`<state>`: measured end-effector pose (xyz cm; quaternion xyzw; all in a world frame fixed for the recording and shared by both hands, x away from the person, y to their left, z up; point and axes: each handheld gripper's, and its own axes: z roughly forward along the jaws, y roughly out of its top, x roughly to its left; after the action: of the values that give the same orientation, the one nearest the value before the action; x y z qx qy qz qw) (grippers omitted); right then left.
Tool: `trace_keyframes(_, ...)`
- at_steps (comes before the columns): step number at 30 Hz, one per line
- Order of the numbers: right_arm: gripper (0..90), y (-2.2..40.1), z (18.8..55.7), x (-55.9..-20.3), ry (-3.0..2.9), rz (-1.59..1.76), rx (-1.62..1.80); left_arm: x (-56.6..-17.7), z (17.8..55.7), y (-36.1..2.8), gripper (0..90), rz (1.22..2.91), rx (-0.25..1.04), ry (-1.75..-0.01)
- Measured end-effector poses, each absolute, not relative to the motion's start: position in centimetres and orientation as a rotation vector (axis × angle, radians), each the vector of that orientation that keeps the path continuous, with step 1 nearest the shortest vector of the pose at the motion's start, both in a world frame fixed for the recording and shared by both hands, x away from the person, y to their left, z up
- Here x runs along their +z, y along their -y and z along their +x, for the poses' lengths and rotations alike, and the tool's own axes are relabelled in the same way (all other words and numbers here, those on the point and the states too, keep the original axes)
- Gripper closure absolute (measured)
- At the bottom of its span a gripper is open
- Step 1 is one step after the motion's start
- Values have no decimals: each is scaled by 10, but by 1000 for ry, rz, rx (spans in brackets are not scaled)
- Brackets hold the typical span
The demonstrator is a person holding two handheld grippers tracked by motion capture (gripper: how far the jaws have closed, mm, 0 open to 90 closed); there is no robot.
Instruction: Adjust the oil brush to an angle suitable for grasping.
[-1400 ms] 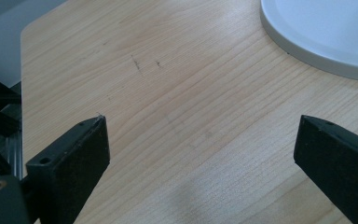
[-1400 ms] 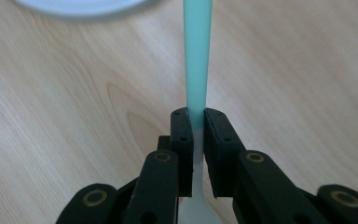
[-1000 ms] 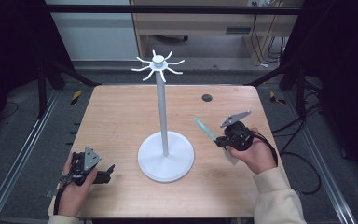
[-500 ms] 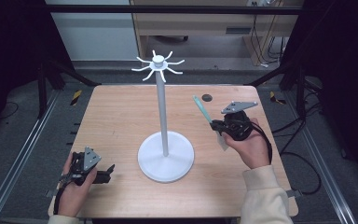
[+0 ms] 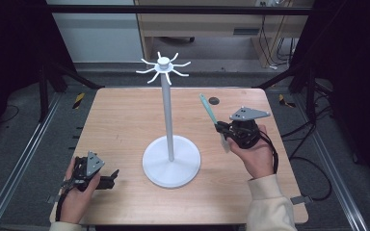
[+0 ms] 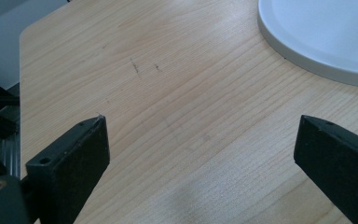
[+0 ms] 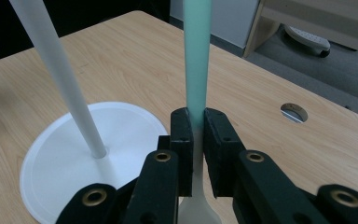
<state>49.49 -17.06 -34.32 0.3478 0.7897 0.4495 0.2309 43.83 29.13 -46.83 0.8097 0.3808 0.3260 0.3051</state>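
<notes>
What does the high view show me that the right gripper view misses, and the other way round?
The high view adds the stand's hooked crown and the person's right hand holding the right tool. The right gripper view adds a close look at that tool's jaws, shut on the teal utensil just where its handle turns white. Both share the stand's pole, its white base, the wooden table and the table's hole.

A teal-handled, pale-ended utensil (image 5: 211,117), perhaps a spatula, stands tilted beside the white hook stand (image 5: 169,125).
</notes>
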Motion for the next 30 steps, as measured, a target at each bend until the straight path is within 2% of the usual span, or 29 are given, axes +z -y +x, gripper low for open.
trace_keyframes(30, 825, 163, 475, -319, -2043, 875, 1372, -468, 438, -292, 29, 2147, 865, -1006)
